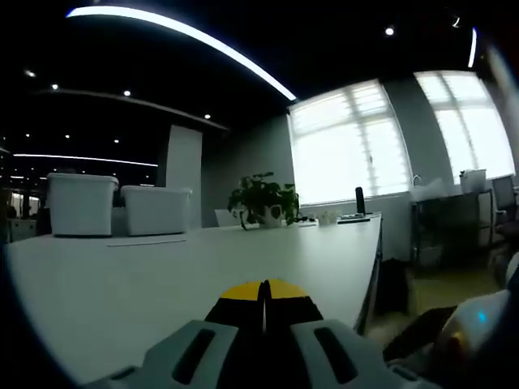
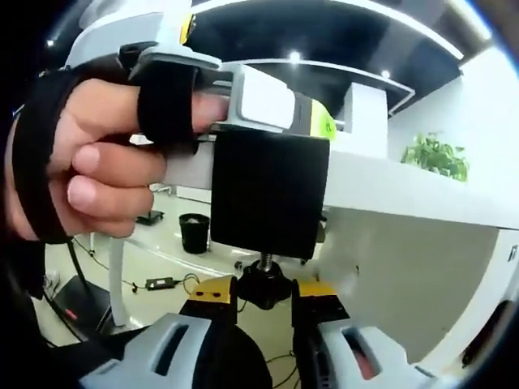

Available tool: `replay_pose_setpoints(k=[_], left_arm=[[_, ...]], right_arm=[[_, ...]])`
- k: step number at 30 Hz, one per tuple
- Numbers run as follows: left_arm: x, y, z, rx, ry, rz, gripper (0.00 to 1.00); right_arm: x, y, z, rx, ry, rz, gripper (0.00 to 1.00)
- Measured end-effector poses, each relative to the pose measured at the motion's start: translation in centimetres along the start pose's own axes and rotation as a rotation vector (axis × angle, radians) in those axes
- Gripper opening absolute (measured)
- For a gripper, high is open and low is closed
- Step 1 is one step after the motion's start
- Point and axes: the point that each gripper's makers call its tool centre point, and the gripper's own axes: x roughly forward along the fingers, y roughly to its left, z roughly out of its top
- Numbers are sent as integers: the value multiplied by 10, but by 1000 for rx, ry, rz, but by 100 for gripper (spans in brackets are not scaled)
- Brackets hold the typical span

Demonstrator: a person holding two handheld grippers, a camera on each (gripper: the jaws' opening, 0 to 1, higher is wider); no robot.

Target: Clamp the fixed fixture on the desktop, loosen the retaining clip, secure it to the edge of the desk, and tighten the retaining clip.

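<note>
Office-type room, dim ceiling with strip lights, and a long white desk (image 1: 203, 259) running toward bright windows (image 1: 349, 146). At the desk's edge sits the black clamp (image 2: 270, 193), hanging over the side with its screw knob (image 2: 261, 290) underneath. Right gripper (image 2: 263, 296) has its yellow-tipped jaws pinching that knob from both sides. A hand (image 2: 89, 162) in a black strap holds the left gripper's (image 1: 263, 293) body right above the clamp; its jaws look pressed together over the desktop. Far end: a plant (image 1: 261, 198) and two white bins (image 1: 113, 203).
</note>
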Motion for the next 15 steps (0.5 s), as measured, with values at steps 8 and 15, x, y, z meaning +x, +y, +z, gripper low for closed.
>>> replay_pose_setpoints(k=[8, 15], left_arm=[[2, 1, 0, -7, 7, 2, 1], [3, 3, -1, -11, 11, 15, 1]], right_arm=[[2, 4, 0, -32, -26, 213, 23], [4, 7, 1, -65, -24, 423, 23]])
